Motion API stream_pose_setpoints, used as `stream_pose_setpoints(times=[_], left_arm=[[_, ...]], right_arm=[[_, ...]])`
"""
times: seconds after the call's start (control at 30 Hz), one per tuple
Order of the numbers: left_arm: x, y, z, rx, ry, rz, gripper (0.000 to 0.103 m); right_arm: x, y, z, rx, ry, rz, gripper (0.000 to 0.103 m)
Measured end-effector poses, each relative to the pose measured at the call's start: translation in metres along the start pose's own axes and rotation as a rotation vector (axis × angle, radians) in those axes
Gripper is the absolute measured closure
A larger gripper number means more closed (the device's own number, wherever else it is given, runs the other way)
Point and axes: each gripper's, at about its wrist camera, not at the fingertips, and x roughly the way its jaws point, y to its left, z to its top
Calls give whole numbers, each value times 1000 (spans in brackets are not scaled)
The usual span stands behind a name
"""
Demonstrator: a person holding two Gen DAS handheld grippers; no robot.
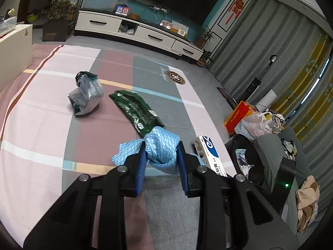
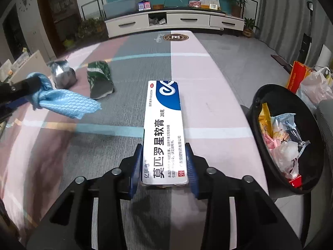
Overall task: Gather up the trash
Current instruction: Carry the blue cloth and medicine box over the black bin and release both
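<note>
My left gripper (image 1: 161, 152) pinches a bunched blue cloth (image 1: 161, 145) above the table (image 1: 41, 125). My right gripper (image 2: 164, 162) clamps a white ointment box (image 2: 164, 129) lengthwise, just beside the black bin (image 2: 258, 95) of wrappers. A green packet (image 1: 135, 108) and a crumpled bag (image 1: 86, 95) lie farther off.

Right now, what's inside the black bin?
The bin holds a heap of wrappers: yellow, pink, clear plastic and a red piece near the front rim. Whatever lies underneath the heap is covered, and the bottom can't be seen.
</note>
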Motion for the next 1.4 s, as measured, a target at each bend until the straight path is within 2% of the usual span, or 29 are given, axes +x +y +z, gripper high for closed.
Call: stream_pose_setpoints(times=[0.2,0.4,0.63,0.77,1.17,1.4], left_arm=[[-3,-14,-3,31,6,-27,74],[-7,-39,-14,110,40,-41,74],[-9,-71,-17,147,56,-66,74],[-6,-102,-14,193,54,-94,74],[32,-196,-11,333,90,-174,74],[70,-245,-20,427,132,-156,73]], right_arm=[[-21,-12,-9,31,-25,32,64],[-49,-33,-13,75,-73,48,63],[-74,-73,-20,168,-133,51,63],[-88,-103,-25,236,-170,42,63],[-111,-187,-46,426,-256,4,63],[-109,-218,-62,517,-268,21,63]])
